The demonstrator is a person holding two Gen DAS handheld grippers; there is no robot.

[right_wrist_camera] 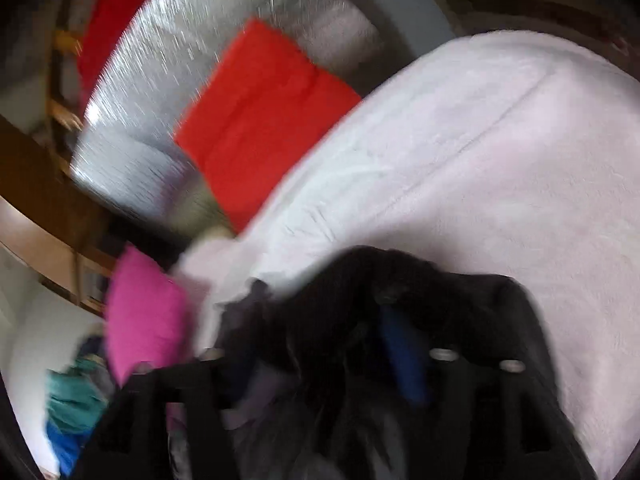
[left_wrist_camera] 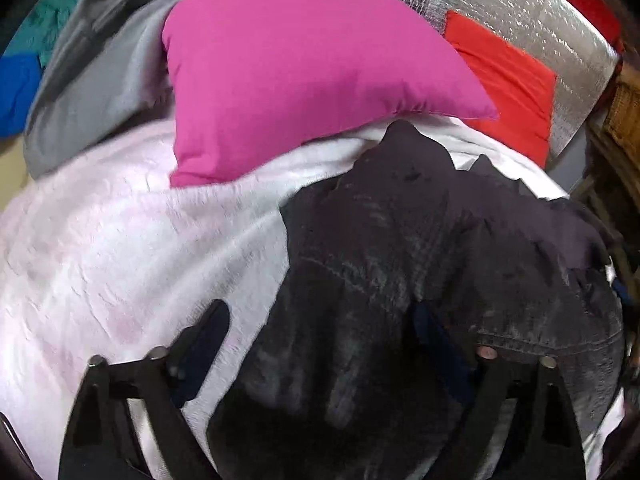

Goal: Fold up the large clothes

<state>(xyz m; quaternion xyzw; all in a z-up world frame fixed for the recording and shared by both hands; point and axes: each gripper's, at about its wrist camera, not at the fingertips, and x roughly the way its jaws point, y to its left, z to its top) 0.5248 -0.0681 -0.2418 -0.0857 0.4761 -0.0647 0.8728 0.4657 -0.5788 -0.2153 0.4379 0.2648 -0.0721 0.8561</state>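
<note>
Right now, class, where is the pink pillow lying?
In the left wrist view the pink pillow lies at the top centre on the white blanket, with grey clothes to its left, a red cloth to its right and the dark jeans below.

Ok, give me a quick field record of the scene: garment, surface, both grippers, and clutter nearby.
garment: dark denim garment, bunched, not flat
surface: white fleece blanket
left gripper: open, fingers straddle the denim's left edge
right gripper: fingers wide apart, dark fabric between them; view blurred
clutter: pink pillow on the blanket beyond the denim; red cloth on silver foil sheet; grey garment far left
</note>
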